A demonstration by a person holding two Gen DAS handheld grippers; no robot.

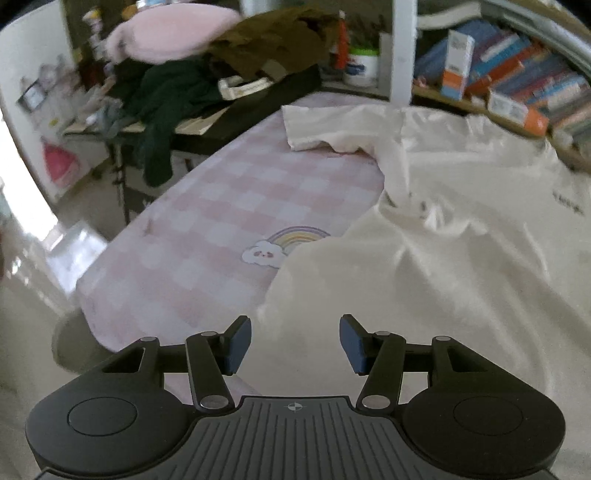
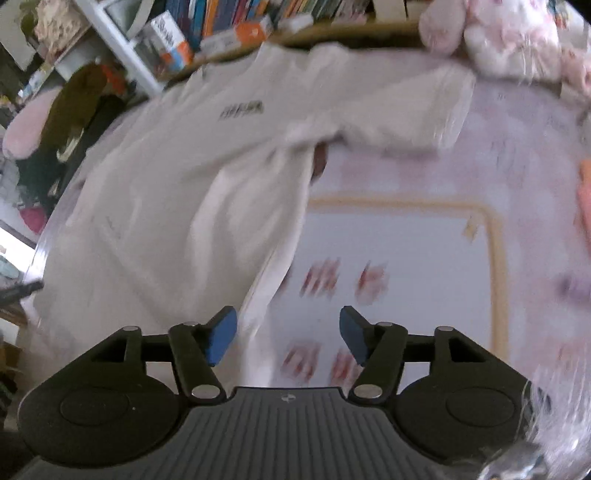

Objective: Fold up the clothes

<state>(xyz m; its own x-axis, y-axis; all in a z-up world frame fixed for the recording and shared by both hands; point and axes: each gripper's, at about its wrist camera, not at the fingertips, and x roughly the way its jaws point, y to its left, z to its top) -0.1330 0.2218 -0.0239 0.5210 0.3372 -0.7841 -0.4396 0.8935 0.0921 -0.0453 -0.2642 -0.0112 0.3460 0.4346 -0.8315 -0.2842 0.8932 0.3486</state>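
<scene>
rumpled white t-shirt [image 1: 461, 266] on checked pink bedsheet [image 1: 221, 221].

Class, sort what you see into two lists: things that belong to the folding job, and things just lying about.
Job:
white T-shirt
left tool, open
right tool, open
checked sheet, the work surface

Lying about:
books
dark clothes pile
pink plush
tub
</scene>
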